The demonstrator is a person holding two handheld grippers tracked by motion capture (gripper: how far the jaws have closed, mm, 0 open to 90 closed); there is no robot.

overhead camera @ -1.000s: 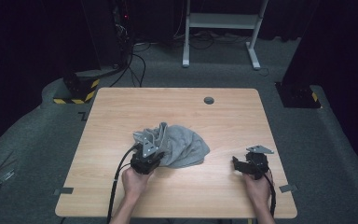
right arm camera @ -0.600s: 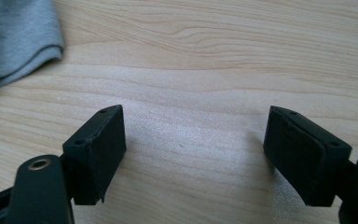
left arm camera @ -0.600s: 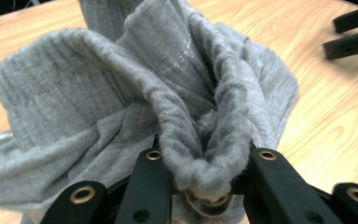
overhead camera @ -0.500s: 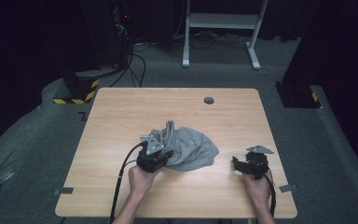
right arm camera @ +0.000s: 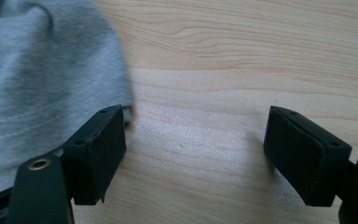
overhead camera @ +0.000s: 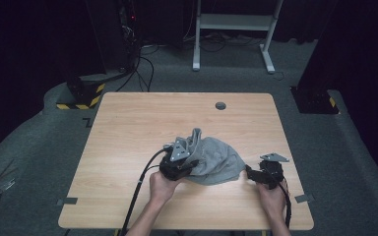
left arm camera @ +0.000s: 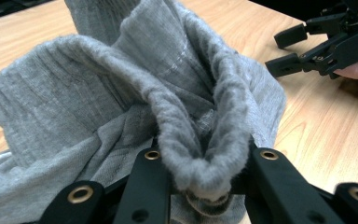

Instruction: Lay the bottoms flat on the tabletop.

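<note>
At near-centre of surface [overhead camera: 128, 128]: grey garment [overhead camera: 216, 160] bunched, ribbed hem raised. Left tongs [left arm camera: 205, 177] clamped on thick hem fold. Right tongs [right arm camera: 193, 154] spread wide, empty, just beside garment's edge. Advice: keep left pinch firm, right takes opposite edge before spreading.

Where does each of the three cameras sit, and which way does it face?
High view: above the person's side, looking forward and down on the table; both forearms show.
Left gripper view: rides the left gripper, looking along jaws clamped on the grey cloth.
Right gripper view: rides the right gripper, looking down at the wood between open jaws.
Shared: the left gripper view and the high view both show the right gripper.
</note>
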